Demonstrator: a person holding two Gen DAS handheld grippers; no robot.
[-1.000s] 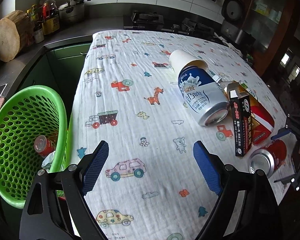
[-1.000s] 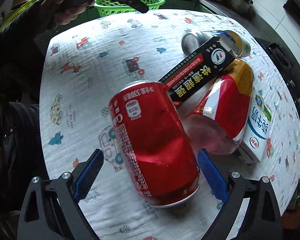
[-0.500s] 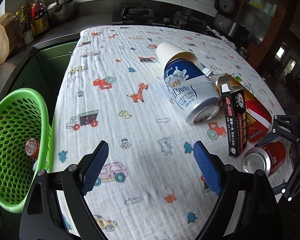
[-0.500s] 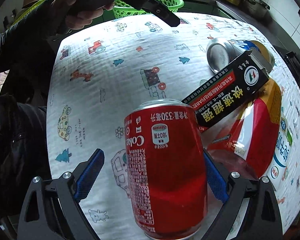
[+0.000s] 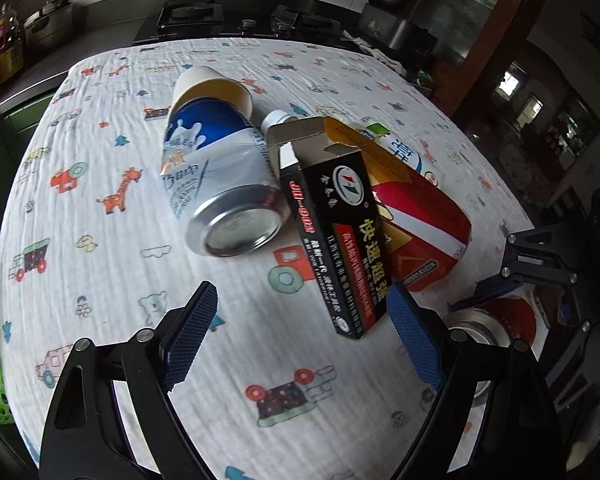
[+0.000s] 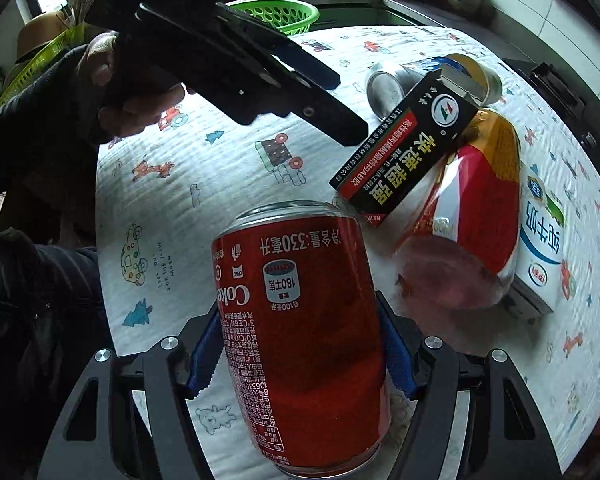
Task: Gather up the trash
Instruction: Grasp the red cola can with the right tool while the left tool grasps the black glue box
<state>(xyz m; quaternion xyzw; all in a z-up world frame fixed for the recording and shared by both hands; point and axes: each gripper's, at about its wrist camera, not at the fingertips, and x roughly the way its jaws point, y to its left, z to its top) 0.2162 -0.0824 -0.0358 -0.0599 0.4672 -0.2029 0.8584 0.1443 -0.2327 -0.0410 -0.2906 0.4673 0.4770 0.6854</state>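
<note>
The right gripper [image 6: 300, 344] is clamped on a red can [image 6: 304, 328], both blue pads pressed against its sides. In the right wrist view the can fills the lower middle, its far rim toward 12 o'clock. In the left wrist view the same can [image 5: 496, 324] shows at 4 o'clock near the cloth's edge, largely hidden behind the left gripper's right finger, with the right gripper [image 5: 540, 276] around it.

The left gripper [image 5: 300, 336] is spread wide and holds nothing, hovering over the printed cloth [image 5: 100, 280]. Ahead of it, toward 12 to 1 o'clock, lies the rest of the trash in a tight heap: a black box [image 5: 340, 232] with its flap open leans on a red-and-yellow bottle [image 5: 420, 216], its near end just beside the gripper's right pad. A blue-and-silver can [image 5: 220, 176] lies on its side at 11 o'clock, its base toward the camera, touching the box and with a paper cup [image 5: 212, 88] just behind it. A milk carton [image 6: 540, 248] lies beyond the bottle, at 3 o'clock in the right wrist view.

A green basket [image 6: 276, 12] sits off the cloth at 12 o'clock in the right wrist view, partly hidden behind the left gripper [image 6: 284, 92] and the hand [image 6: 120, 96] holding it.
</note>
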